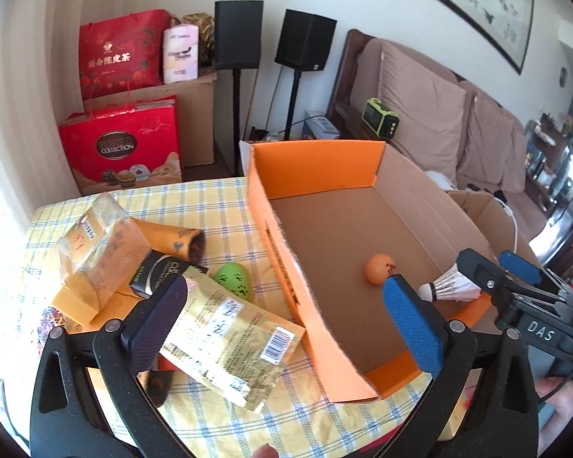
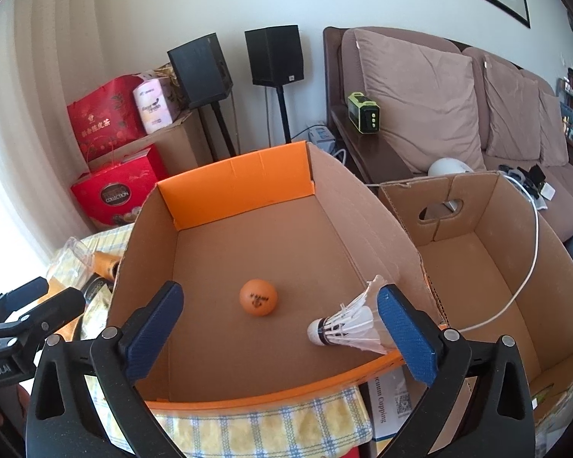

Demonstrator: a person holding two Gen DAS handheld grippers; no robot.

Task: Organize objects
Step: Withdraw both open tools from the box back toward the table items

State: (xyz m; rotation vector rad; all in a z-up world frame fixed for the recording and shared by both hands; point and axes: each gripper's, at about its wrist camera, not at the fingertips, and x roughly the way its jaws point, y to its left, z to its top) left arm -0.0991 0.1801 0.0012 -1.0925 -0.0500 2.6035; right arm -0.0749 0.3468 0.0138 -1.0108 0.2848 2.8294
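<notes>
The gold tea packet [image 1: 229, 343] lies on the checked tablecloth [image 1: 195, 206], outside the orange box [image 1: 286, 267] and just beside its left wall, on top of the pile of things not yet sorted. Its long axis runs from upper left to lower right in the left wrist view, roughly along that wall. It sits directly under the left gripper [image 1: 282, 320], whose left finger overlaps the packet's upper end; the jaws stand wide apart with nothing pinched between them. I judge this packet the likely next pick, and the left hand is far the nearer: the right would have to cross the whole box.

Around it lie a clear-wrapped orange packet [image 1: 99, 252], a dark can [image 1: 160, 273] and a green egg-shaped toy [image 1: 233, 278].

Inside the box rest an orange ball [image 2: 258, 297] and a shuttlecock [image 2: 343, 328]. The right gripper [image 2: 280, 328] hovers over them, released and empty, the shuttlecock close by its right finger.
</notes>
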